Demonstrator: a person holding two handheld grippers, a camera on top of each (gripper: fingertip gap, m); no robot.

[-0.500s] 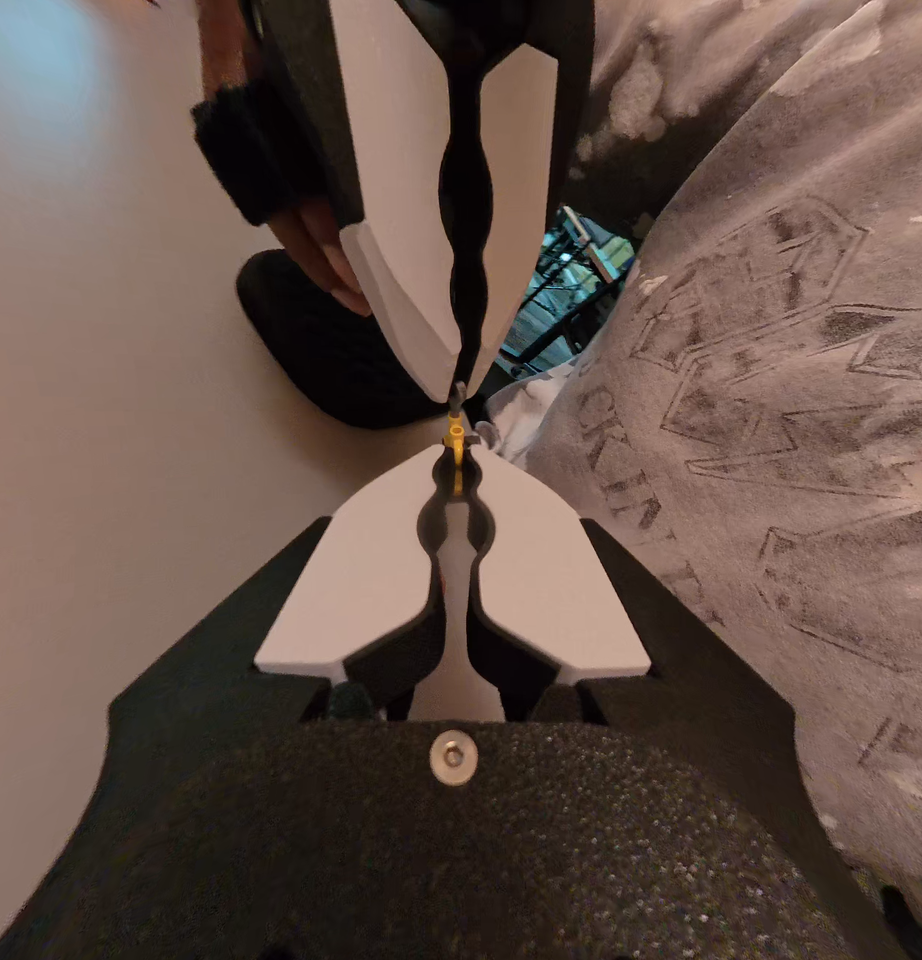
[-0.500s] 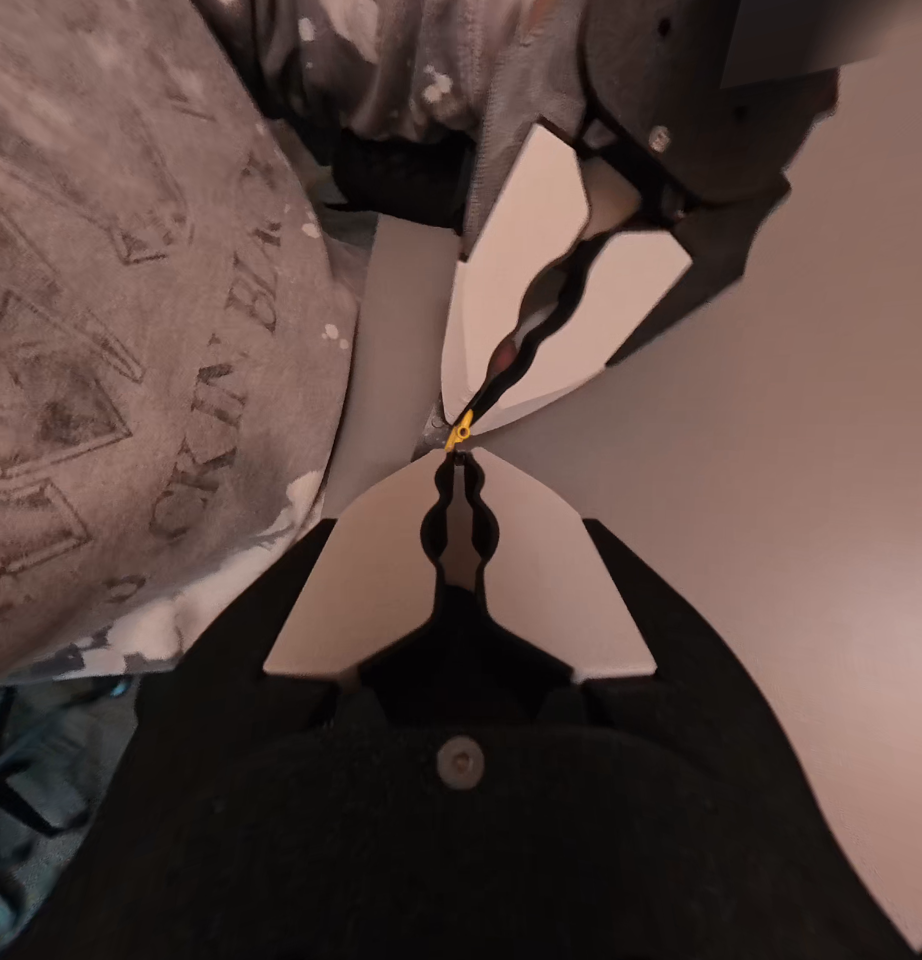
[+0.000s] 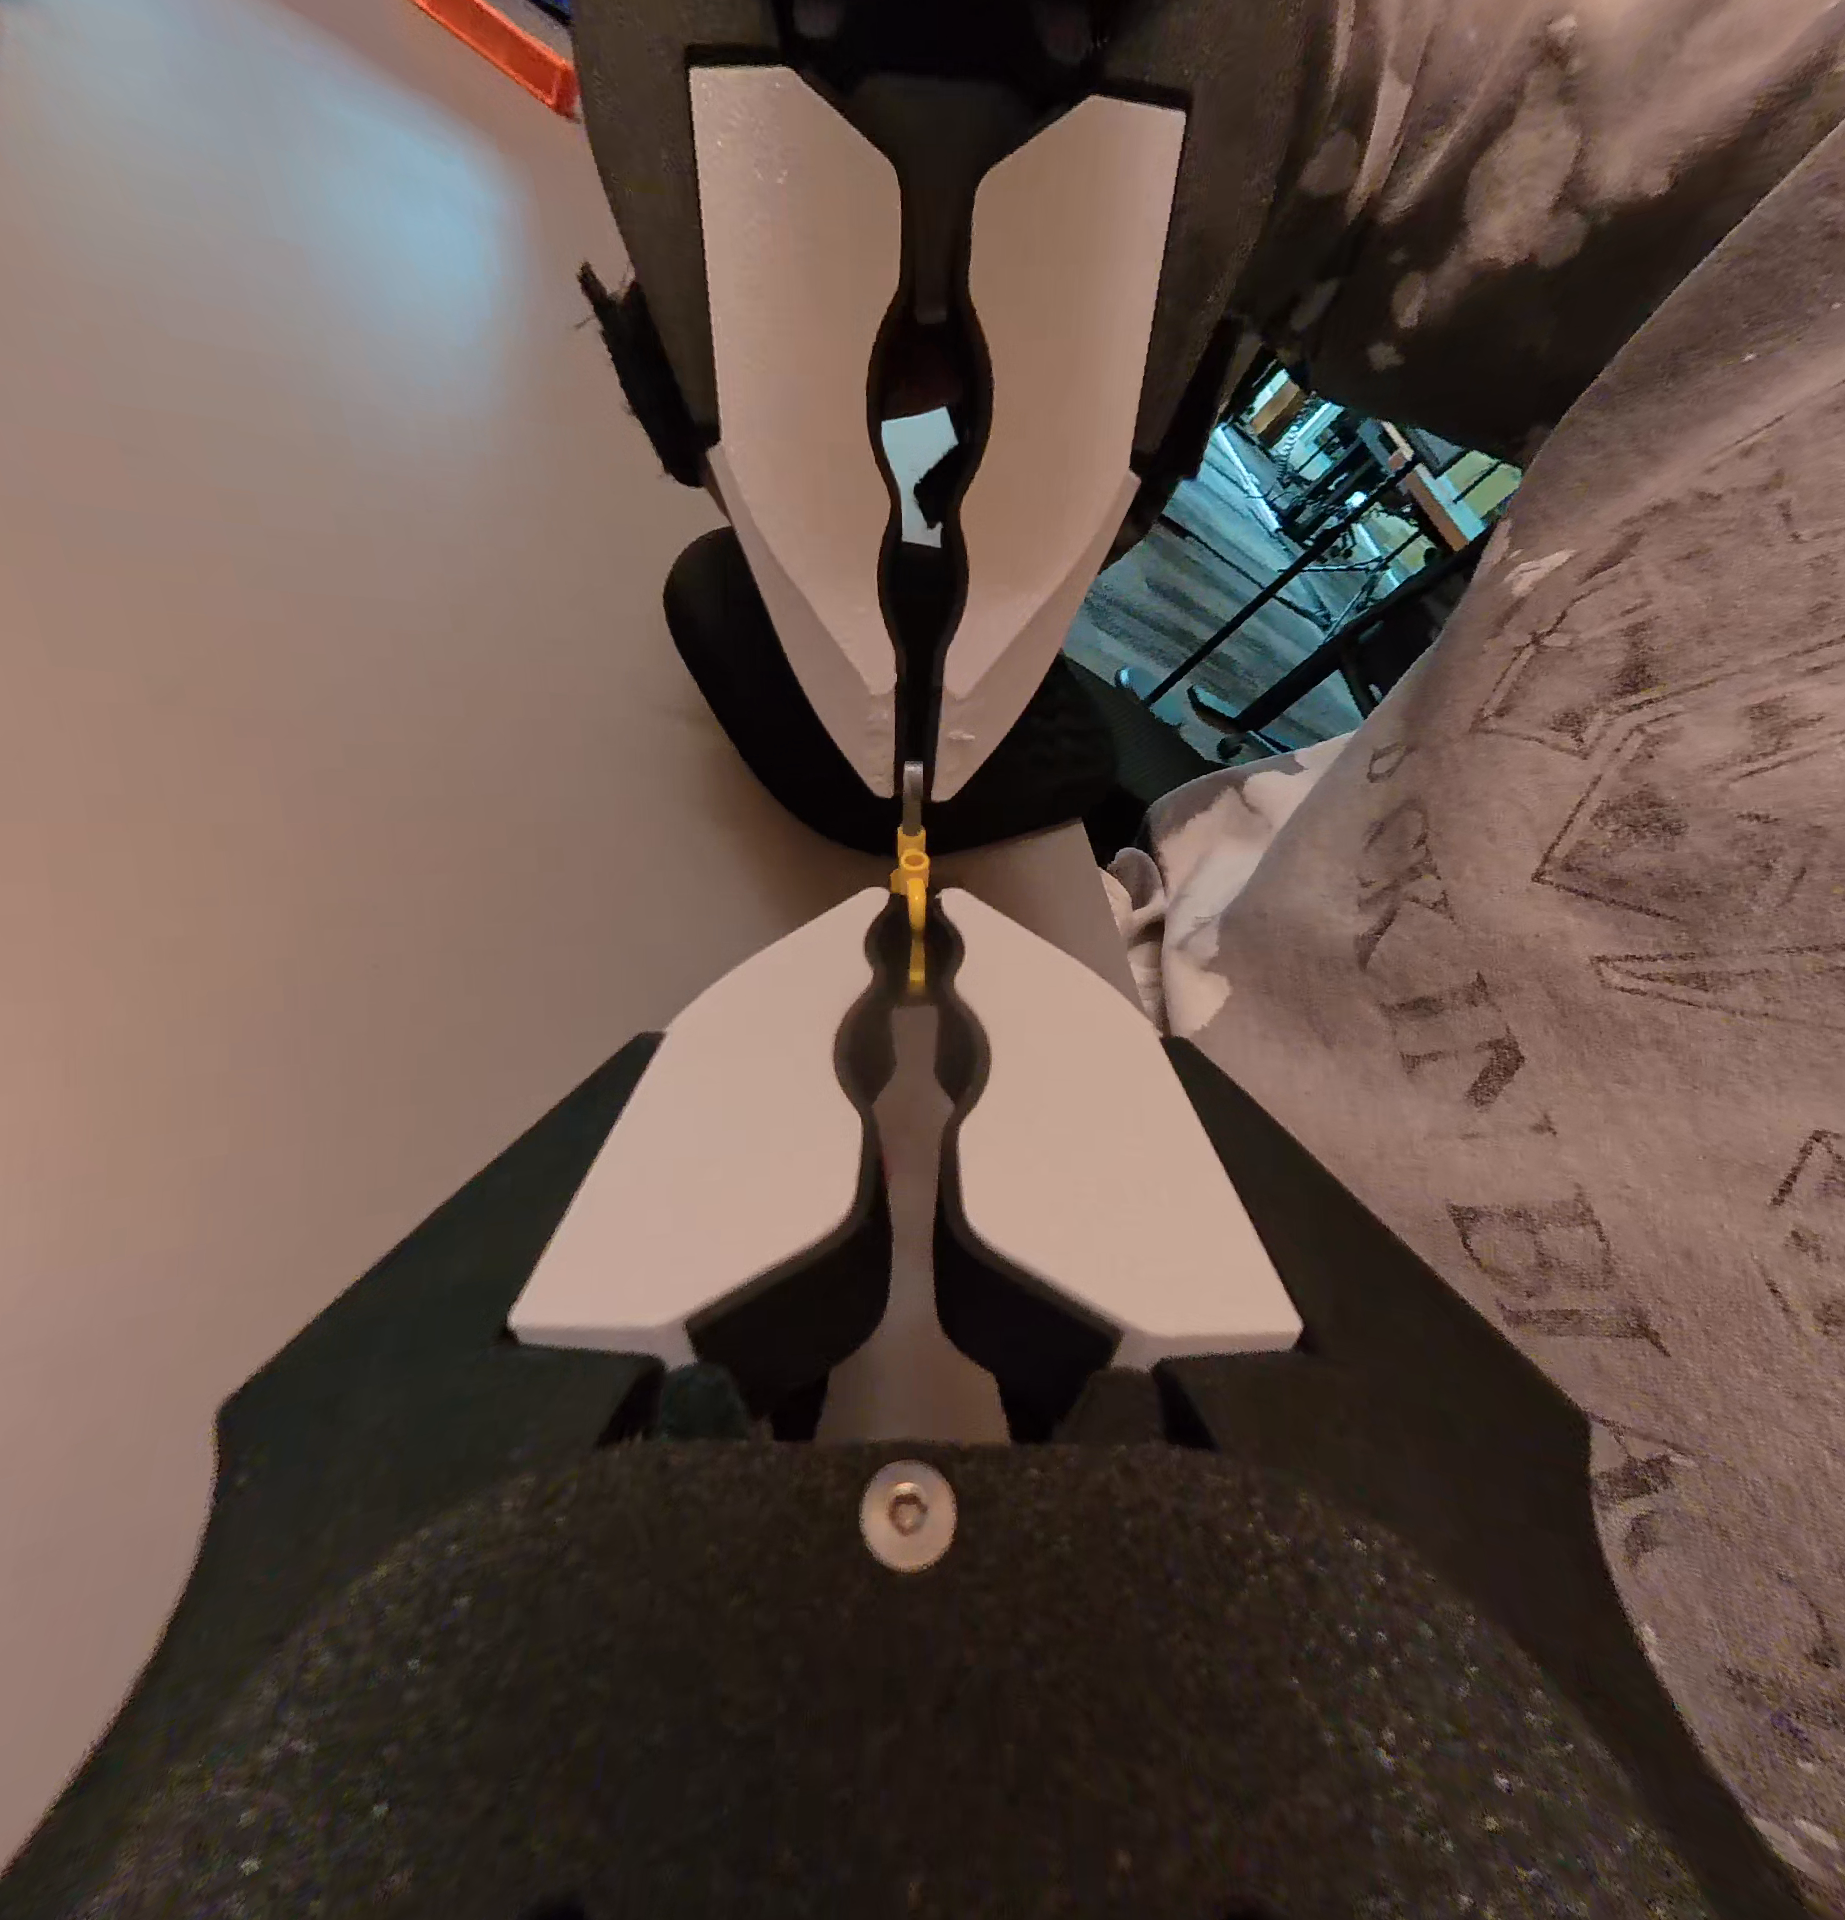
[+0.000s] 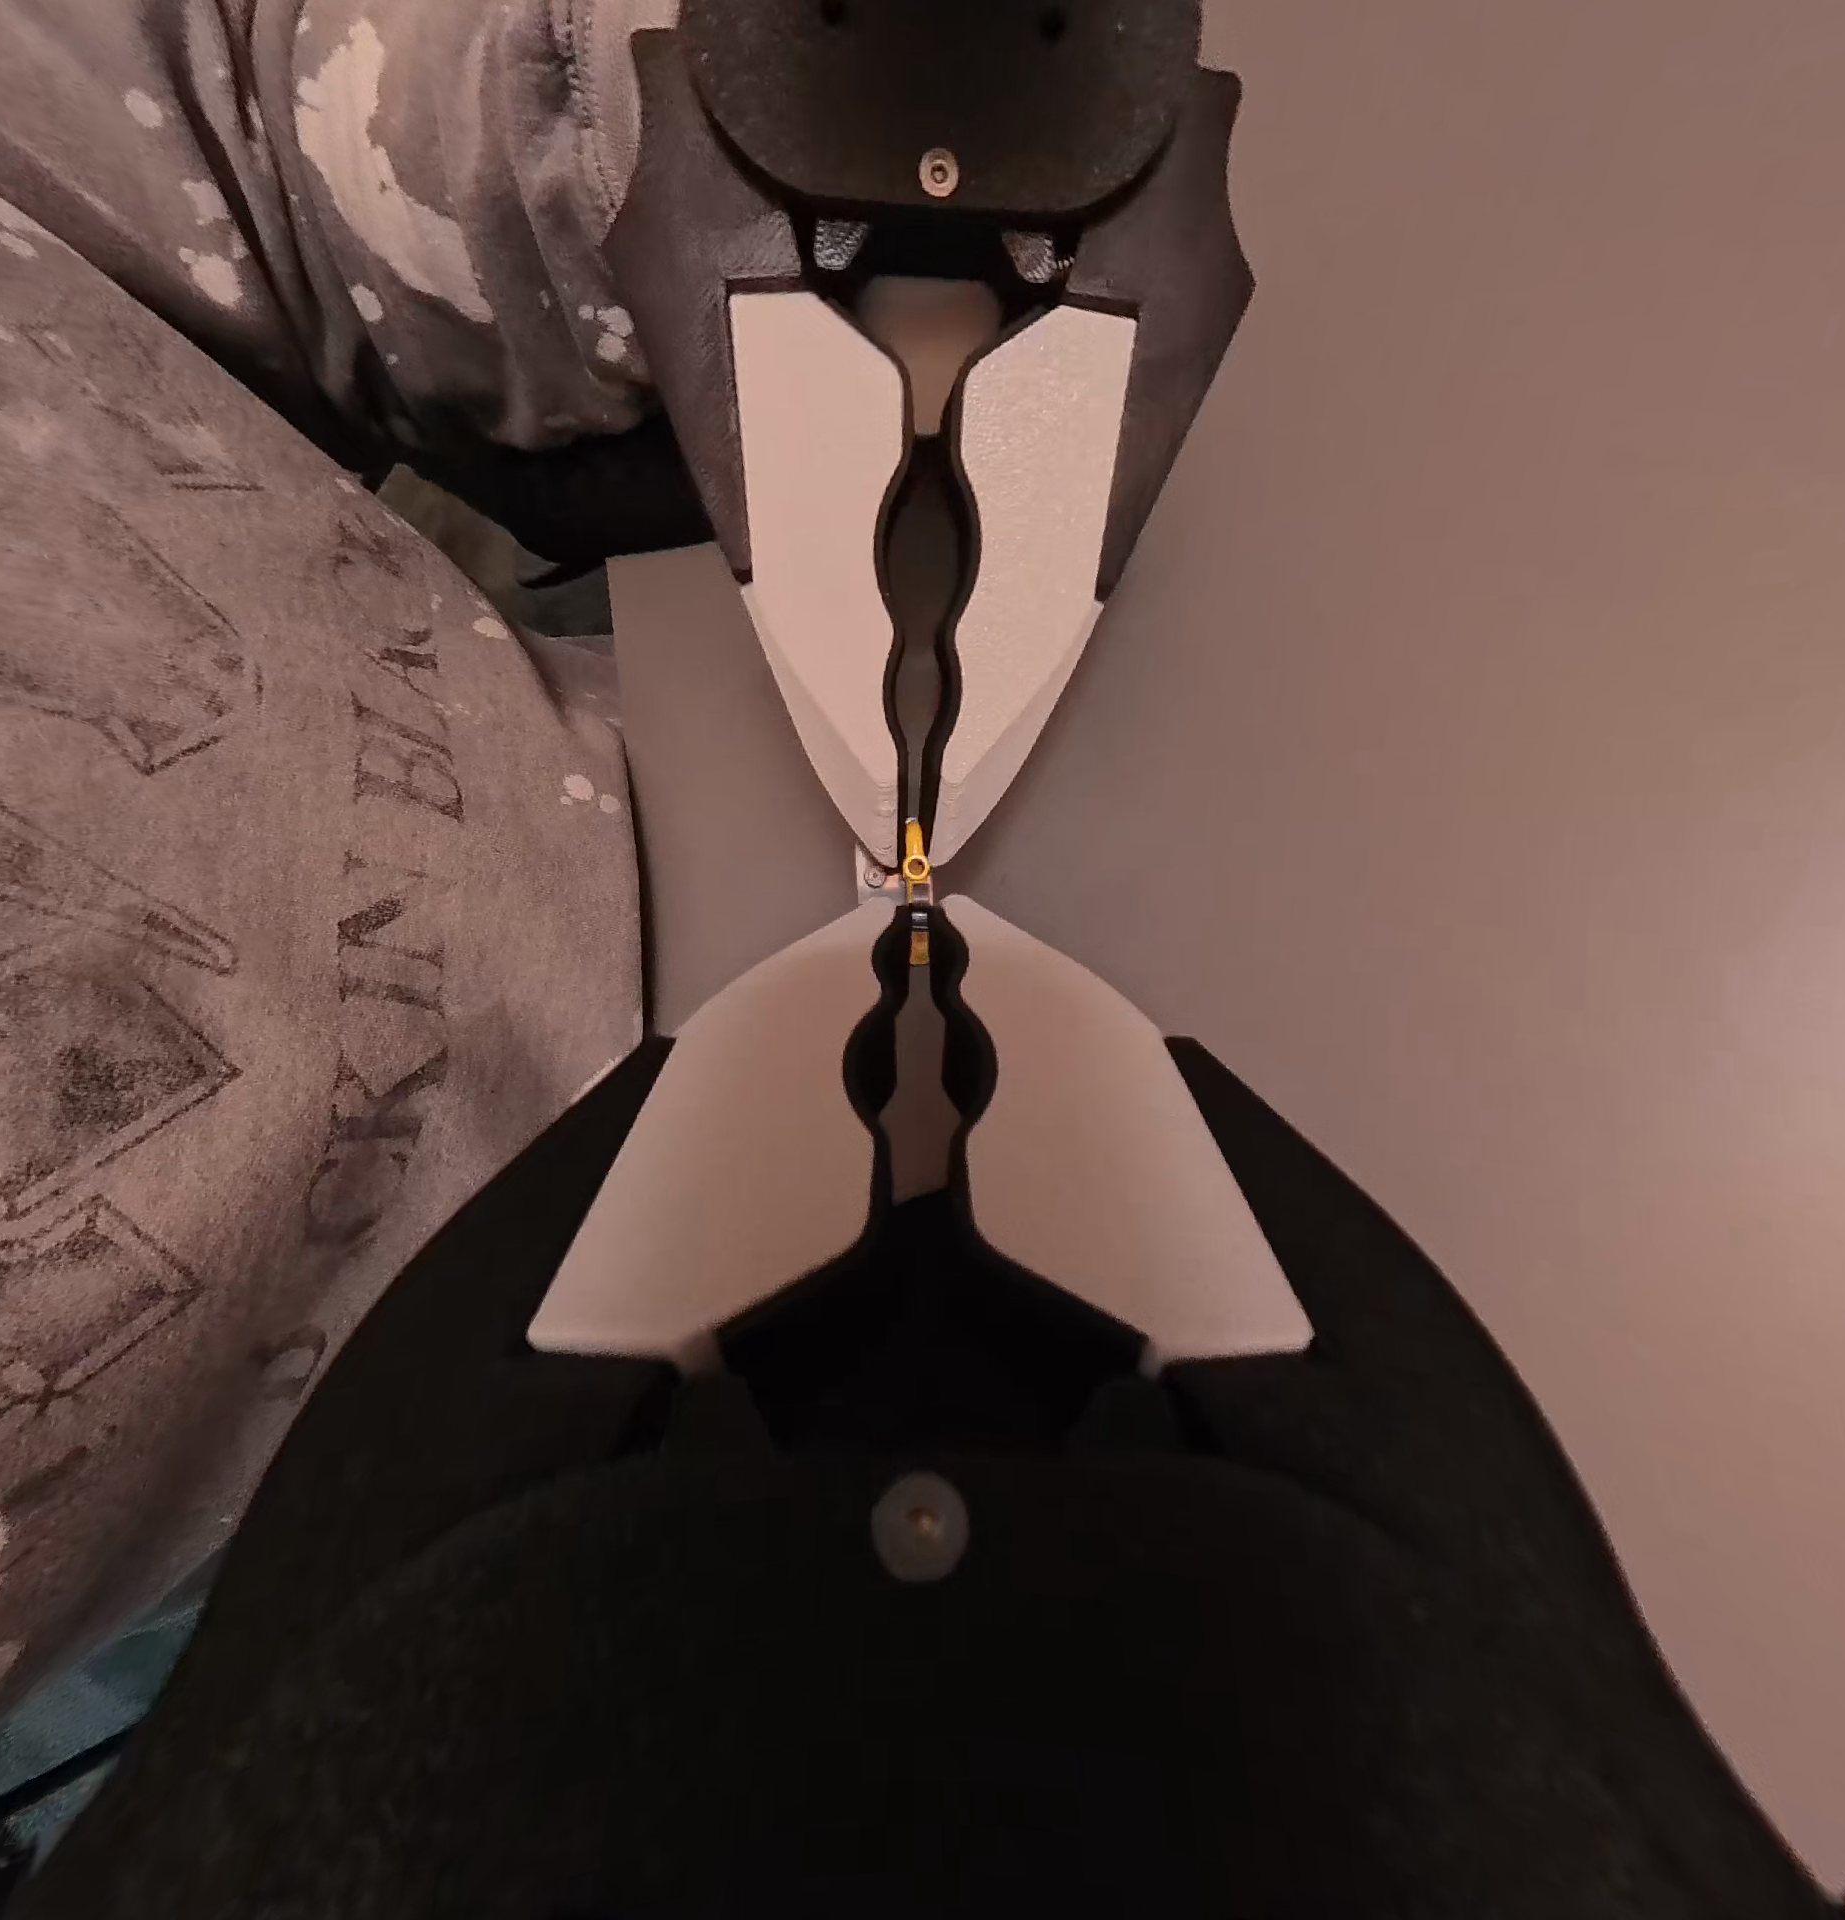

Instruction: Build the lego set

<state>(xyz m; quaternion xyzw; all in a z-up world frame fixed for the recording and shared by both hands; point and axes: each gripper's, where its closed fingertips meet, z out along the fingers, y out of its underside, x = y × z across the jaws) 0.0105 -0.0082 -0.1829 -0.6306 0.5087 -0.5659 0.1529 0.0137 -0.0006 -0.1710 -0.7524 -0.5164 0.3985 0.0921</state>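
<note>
My left gripper [image 3: 915,902] is shut on a small yellow lego piece [image 3: 911,871], which sticks out past its tips. My right gripper [image 3: 914,781] faces it tip to tip from above and is shut on a small grey lego piece [image 3: 914,796]. The grey and yellow pieces touch end to end between the tips. In the right wrist view, my right gripper [image 4: 916,912] is at the bottom with the grey piece [image 4: 918,891]. The left gripper [image 4: 914,823] is at the top with the yellow piece [image 4: 914,862]. Both are held above the white table [image 3: 274,727].
A person's grey patterned shirt [image 3: 1520,935] is close on the right of the left wrist view and on the left of the right wrist view [image 4: 222,831]. A black padded seat [image 3: 793,748] lies past the table's edge. An orange object [image 3: 492,42] is at the far top. My left and right fingertips are right by each other.
The two grippers have swung into a straight line, tip to tip; before, the opposite gripper stood tilted. The grey and yellow pieces are still held together between the tips.
</note>
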